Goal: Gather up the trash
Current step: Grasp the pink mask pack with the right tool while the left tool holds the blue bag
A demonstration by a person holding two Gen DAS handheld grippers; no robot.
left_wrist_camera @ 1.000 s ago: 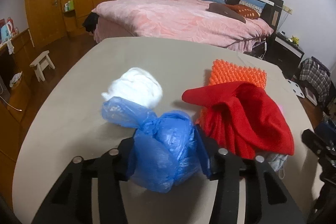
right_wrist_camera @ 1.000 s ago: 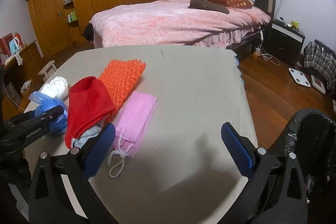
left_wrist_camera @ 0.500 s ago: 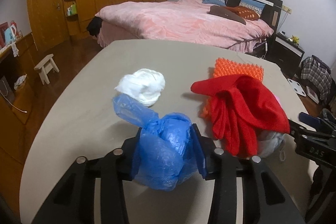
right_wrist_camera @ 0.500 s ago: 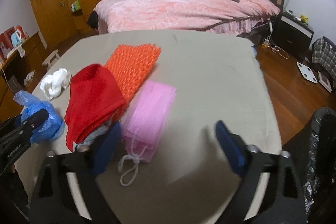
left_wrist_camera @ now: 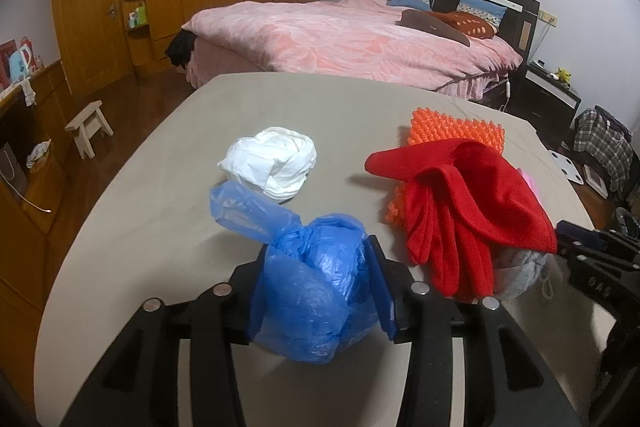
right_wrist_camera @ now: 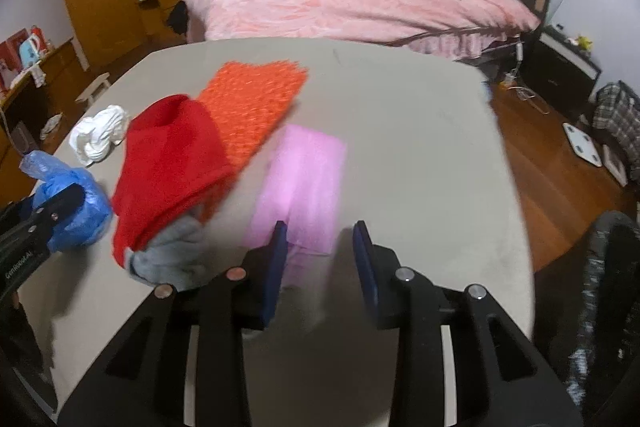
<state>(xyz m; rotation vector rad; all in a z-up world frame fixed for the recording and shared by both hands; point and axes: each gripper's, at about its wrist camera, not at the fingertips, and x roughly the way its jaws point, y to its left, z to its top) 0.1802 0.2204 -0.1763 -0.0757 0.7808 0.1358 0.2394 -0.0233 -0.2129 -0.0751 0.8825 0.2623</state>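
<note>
Right now your left hand-held gripper (left_wrist_camera: 316, 291) is pinching a crumpled blue plastic bag (left_wrist_camera: 312, 287); both blue pads press into its sides at the lower centre of the left wrist frame, with the bag's loose tail sticking out toward the upper left. Just beyond it on the bench (left_wrist_camera: 160, 195) lies a white wad (left_wrist_camera: 272, 163), near the frame's centre. To the right, a red cloth (left_wrist_camera: 460, 211) is draped over an orange knobbly mat (left_wrist_camera: 452, 125), and a bit of grey fabric (left_wrist_camera: 520, 267) peeks out under the red cloth's lower edge.

Your right hand-held gripper (right_wrist_camera: 320, 259) has just been closing. In the right wrist frame its jaws stand partly apart at the lower centre, over the near end of a pink face mask (right_wrist_camera: 304, 179) that lies flat on the bench. The near edge of the mask sits between the pads, but the picture is blurred there, so you cannot tell whether they press on it. A dark trash bag (right_wrist_camera: 608, 267) shows at the right edge, off the bench.
</note>
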